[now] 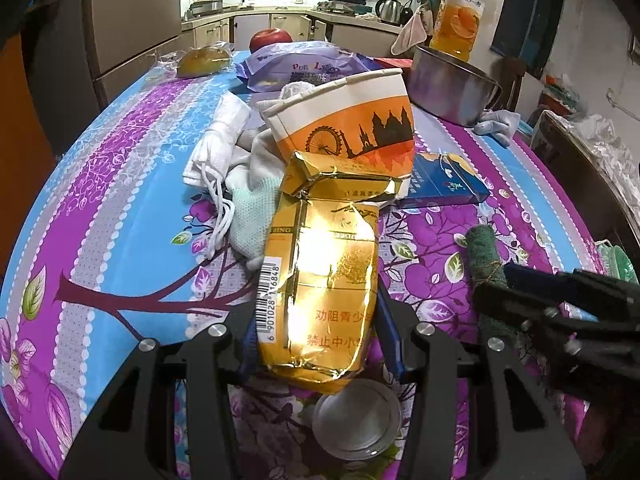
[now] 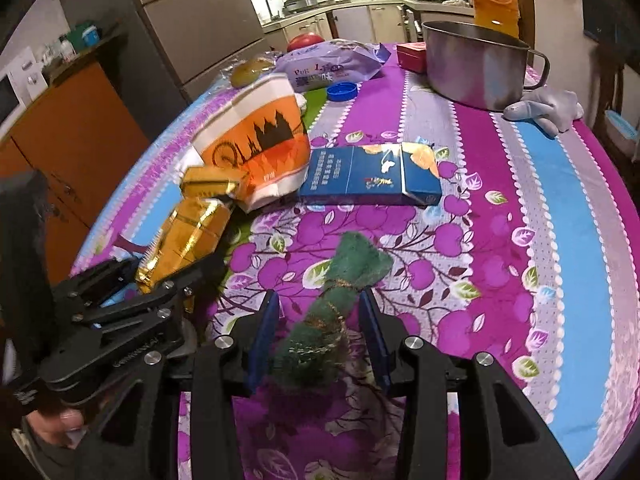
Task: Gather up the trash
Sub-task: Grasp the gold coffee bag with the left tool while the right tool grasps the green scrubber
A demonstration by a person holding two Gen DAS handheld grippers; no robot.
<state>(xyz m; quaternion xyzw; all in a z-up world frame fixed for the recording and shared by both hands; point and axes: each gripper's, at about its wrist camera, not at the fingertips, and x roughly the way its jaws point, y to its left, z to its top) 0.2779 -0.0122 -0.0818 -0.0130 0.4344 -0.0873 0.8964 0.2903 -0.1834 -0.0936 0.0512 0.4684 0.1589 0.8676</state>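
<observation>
My left gripper (image 1: 316,316) is shut on a crumpled gold cigarette pack (image 1: 320,272), held just above the table; it also shows in the right wrist view (image 2: 184,240). A squashed orange paper cup (image 1: 348,124) lies behind the pack and shows in the right wrist view too (image 2: 256,140). My right gripper (image 2: 320,320) has its jaws around a rolled green scouring pad (image 2: 336,308), which seems held; the pad also shows in the left wrist view (image 1: 486,256). A blue cigarette box (image 2: 372,176) lies flat beyond it.
A steel pot (image 2: 476,64), a juice bottle (image 1: 458,16), a purple snack bag (image 1: 296,64), an apple (image 1: 270,38), wrapped bread (image 1: 204,60), white cloths and a mask (image 1: 228,152) and a blue cap (image 2: 342,91) sit on the floral tablecloth (image 2: 520,200). A small round lid (image 1: 356,420) lies below my left gripper.
</observation>
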